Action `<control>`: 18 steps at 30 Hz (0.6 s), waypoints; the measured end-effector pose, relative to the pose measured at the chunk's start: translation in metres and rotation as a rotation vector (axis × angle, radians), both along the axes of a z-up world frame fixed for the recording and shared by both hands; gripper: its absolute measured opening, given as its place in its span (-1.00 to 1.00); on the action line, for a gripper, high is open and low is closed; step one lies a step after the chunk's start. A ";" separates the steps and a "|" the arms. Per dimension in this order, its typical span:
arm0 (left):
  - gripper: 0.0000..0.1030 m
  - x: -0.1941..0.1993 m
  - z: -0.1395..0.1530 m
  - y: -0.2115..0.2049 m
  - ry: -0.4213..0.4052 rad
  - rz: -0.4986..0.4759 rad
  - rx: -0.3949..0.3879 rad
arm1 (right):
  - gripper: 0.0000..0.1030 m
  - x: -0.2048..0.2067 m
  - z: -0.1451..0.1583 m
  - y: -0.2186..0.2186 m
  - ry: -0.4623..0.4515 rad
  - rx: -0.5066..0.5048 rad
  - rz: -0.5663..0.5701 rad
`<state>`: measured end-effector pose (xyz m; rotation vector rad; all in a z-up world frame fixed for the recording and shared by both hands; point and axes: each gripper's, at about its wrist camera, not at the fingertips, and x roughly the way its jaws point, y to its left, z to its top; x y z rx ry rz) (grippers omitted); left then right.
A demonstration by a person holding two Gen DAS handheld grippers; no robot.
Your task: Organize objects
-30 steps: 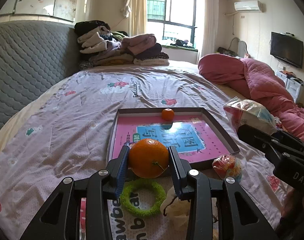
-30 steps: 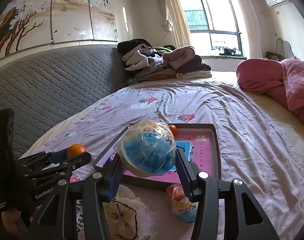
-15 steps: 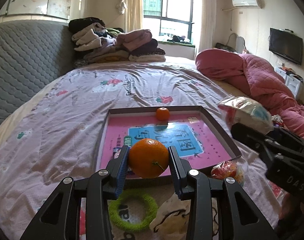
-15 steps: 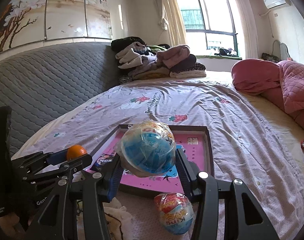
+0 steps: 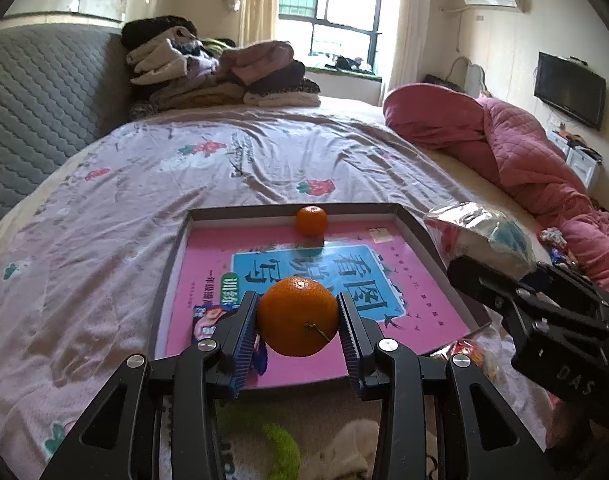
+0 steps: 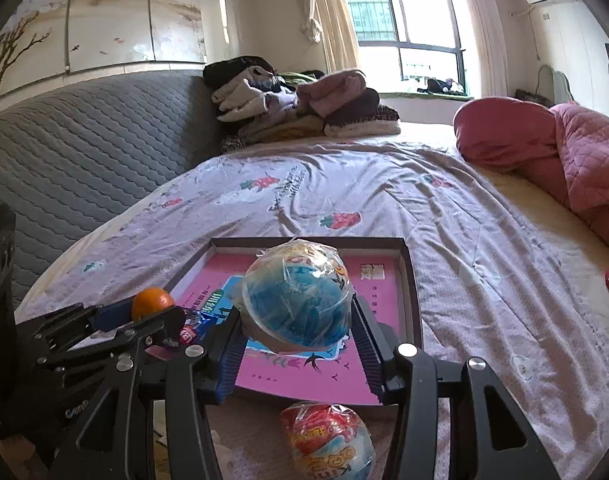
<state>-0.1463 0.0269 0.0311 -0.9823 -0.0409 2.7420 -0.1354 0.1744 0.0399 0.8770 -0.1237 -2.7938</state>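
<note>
My left gripper (image 5: 298,320) is shut on a large orange (image 5: 298,316) and holds it above the near part of a shallow dark-rimmed tray (image 5: 172,256) with a pink printed bottom. A small orange (image 5: 311,221) lies at the tray's far edge. A small snack packet (image 5: 206,318) lies at the tray's near left. My right gripper (image 6: 296,320) is shut on a blue ball wrapped in clear plastic (image 6: 296,304) above the tray (image 6: 410,280). The left gripper and its orange (image 6: 152,303) show at the left of the right wrist view.
A red-and-blue wrapped ball (image 6: 328,442) lies on the bed before the tray. A green ring (image 5: 280,450) and a white cloth item (image 5: 344,448) lie under the left gripper. A pink quilt (image 5: 524,160), folded clothes (image 5: 224,76) and a grey headboard (image 5: 36,112) bound the bed.
Both grippers have moved forward over the tray, each with its load still held. The green ring and the wrapped ball on the bed have slid lower in view.
</note>
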 end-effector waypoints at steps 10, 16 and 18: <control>-0.23 -0.026 -0.017 0.009 -0.068 -0.027 0.004 | -0.02 -0.023 -0.022 0.009 -0.086 0.005 -0.015; -0.23 -0.035 -0.023 0.017 -0.102 -0.045 -0.014 | -0.02 -0.030 -0.031 0.013 -0.114 0.019 -0.024; -0.23 -0.038 -0.026 0.019 -0.119 -0.053 -0.018 | -0.02 -0.035 -0.032 0.015 -0.115 0.034 -0.033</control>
